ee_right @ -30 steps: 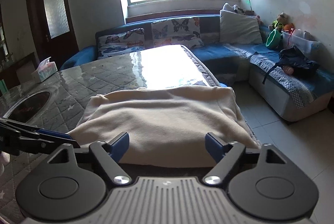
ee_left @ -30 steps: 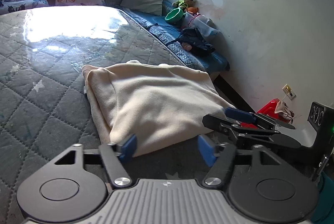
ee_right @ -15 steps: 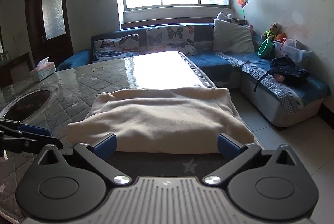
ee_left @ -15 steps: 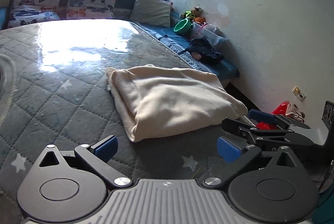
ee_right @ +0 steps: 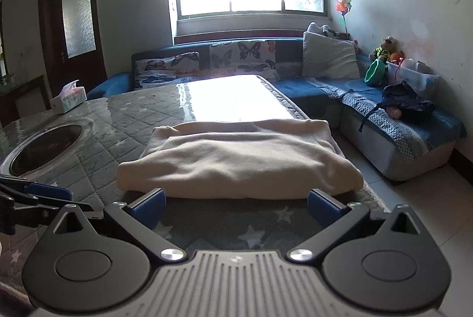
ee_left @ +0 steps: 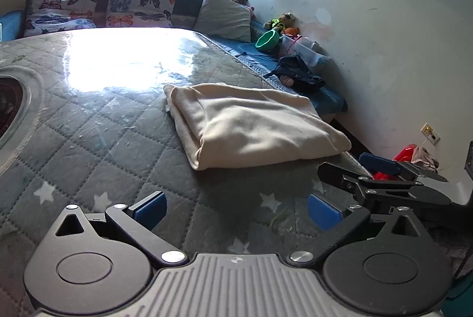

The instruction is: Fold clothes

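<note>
- The cream garment [ee_left: 254, 124] lies folded into a thick rectangle on the table [ee_left: 88, 139], near the table's right edge as seen from the left wrist
- The table wears a grey quilted cover with white stars under a glossy clear sheet that throws back window glare
- The left tool [ee_left: 236, 209] is spread wide, its blue pads [ee_left: 150, 209] empty, above bare cover just short of the garment's near corner
- The right tool [ee_right: 236, 206] is also spread wide with nothing between its pads [ee_right: 323, 206]; the garment's near fold sits just beyond them, apart from both
- From the right wrist, the left tool shows at the lower left edge; from the left wrist, the right tool [ee_left: 381, 172] shows at the right, off the garment's corner
- A round dark inset [ee_right: 44, 150] sits in the table to the left, and a tissue box [ee_right: 68, 96] stands at the far left edge
- A blue sofa [ee_right: 384, 116] runs along the window and right wall, carrying butterfly cushions [ee_right: 242, 55], a grey pillow [ee_right: 328, 59], a green bowl [ee_right: 375, 71], soft toys and dark clothing [ee_right: 411, 105]
</note>
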`<action>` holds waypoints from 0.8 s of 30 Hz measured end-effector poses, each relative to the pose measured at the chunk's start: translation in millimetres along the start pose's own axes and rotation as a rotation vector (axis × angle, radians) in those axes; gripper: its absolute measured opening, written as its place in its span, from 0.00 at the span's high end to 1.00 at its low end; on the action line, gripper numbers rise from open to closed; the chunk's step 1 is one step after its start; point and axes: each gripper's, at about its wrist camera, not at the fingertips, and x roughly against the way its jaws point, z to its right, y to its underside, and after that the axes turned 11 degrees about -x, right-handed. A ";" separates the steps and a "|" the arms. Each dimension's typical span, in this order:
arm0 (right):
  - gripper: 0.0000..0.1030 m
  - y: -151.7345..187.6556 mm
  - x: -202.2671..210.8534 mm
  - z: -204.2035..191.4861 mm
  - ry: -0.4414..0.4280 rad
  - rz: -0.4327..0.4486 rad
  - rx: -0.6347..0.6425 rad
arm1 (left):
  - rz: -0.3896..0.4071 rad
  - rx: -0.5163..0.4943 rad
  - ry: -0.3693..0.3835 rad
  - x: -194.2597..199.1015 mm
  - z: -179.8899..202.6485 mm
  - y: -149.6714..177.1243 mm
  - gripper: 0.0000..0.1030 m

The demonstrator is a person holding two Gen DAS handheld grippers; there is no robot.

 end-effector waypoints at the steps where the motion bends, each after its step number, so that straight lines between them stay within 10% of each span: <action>1: 0.00 1.1 2.1 -0.7 -0.001 0.002 0.003 | 0.001 -0.003 -0.005 2.1 1.9 1.5 0.00; 24: 0.00 29.6 39.9 -15.9 -0.024 0.040 0.043 | 0.009 -0.032 -0.056 26.2 24.3 28.9 0.00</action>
